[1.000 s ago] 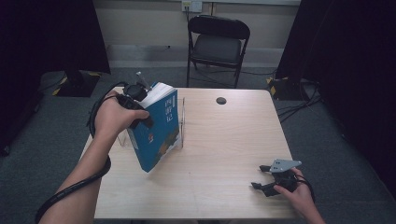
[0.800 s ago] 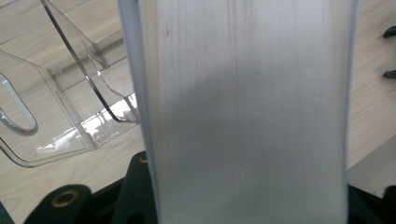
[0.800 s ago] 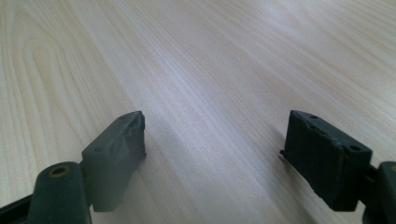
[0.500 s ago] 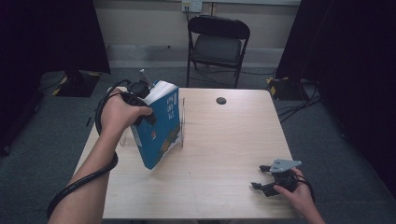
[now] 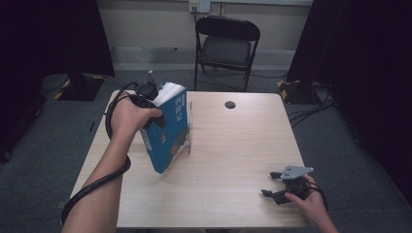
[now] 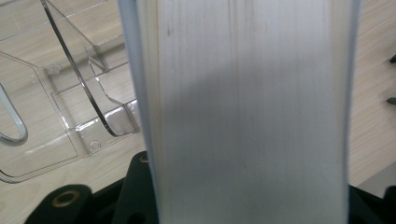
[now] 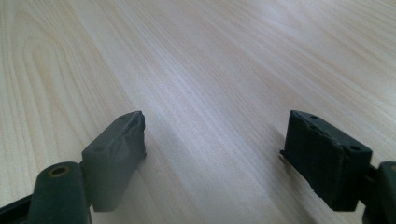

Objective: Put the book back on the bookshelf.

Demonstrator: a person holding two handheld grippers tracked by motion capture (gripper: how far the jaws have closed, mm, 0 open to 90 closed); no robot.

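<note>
Left hand-held gripper [image 5: 154, 112] pinching thick blue book [image 5: 170, 130] at top page edge, tilted beside clear stand [image 6: 70, 116]; heavy, stiff, slippery cover likely. Right hand-held gripper [image 7: 212, 158] spread.

1. Light wood-grain table [image 5: 228, 160], rectangular, on grey carpet [image 5: 53, 145].
2. Clear plastic stand [image 5: 189, 128] at 10 o'clock of centre, upright on top.
3. Small dark round disc [image 5: 230, 104] at 12 o'clock, near far edge.

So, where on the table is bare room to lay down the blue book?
The widest free patch is the table middle, between the clear stand, the black disc and the open right claw. The left side is crowded: the left claw holds the blue book tilted against the stand.
</note>
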